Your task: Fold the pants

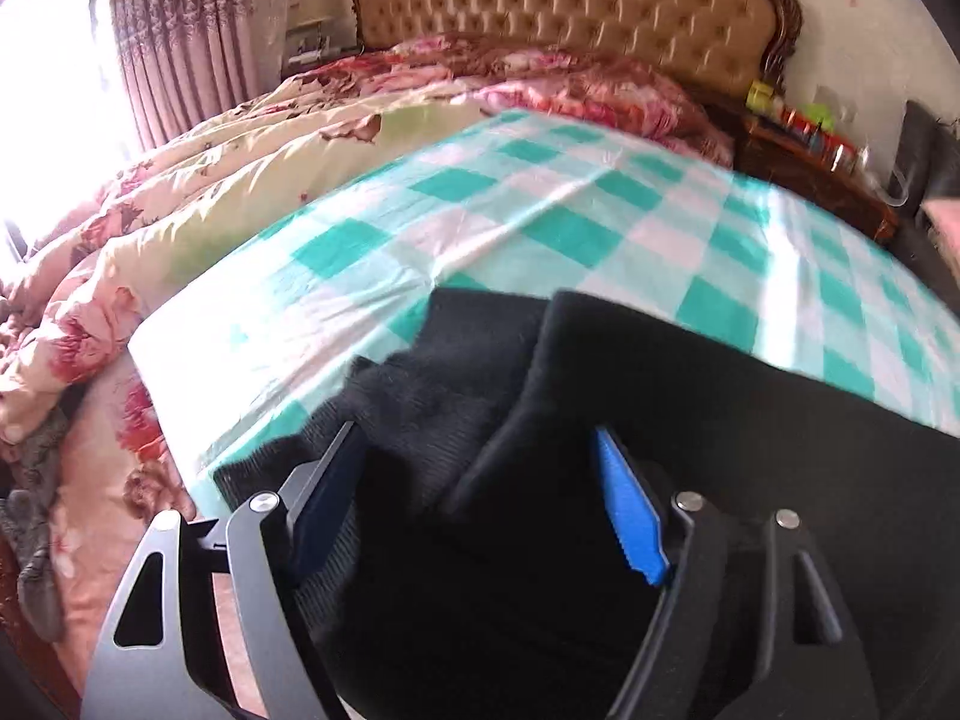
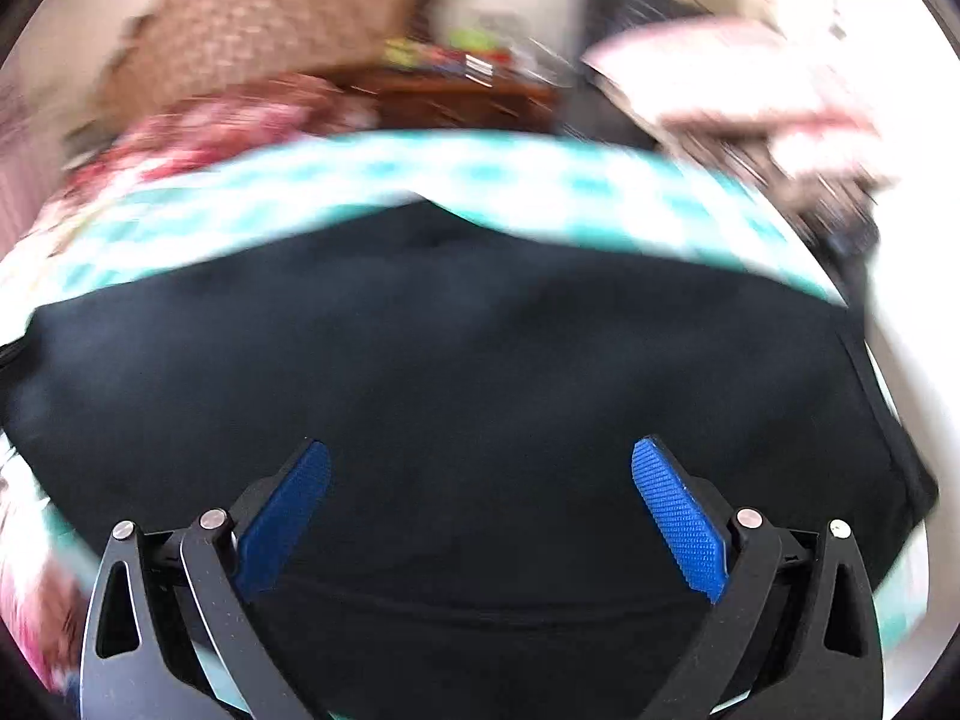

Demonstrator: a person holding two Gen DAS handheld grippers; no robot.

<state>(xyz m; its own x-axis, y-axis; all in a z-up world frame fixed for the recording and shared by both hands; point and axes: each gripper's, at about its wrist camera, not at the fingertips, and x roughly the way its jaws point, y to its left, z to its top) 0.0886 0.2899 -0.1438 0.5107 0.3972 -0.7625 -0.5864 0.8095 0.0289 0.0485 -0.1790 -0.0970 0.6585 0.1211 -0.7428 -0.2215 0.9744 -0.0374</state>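
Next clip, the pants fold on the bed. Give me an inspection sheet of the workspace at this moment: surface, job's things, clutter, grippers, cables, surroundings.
Surface: bed with a teal-and-white checked sheet, lightly creased.
Job's things: black pants spread on the sheet; in the left wrist view one layer is folded over with a ribbed edge showing.
Clutter: floral quilt bunched along the sheet's left side.
Grippers: left gripper open over the pants, nothing pinched; right gripper open over the pants, nothing pinched.
Cables: nothing seen.
Surroundings: tufted headboard, curtain by a bright window, wooden nightstand crowded with small items. Right wrist view is motion-blurred.
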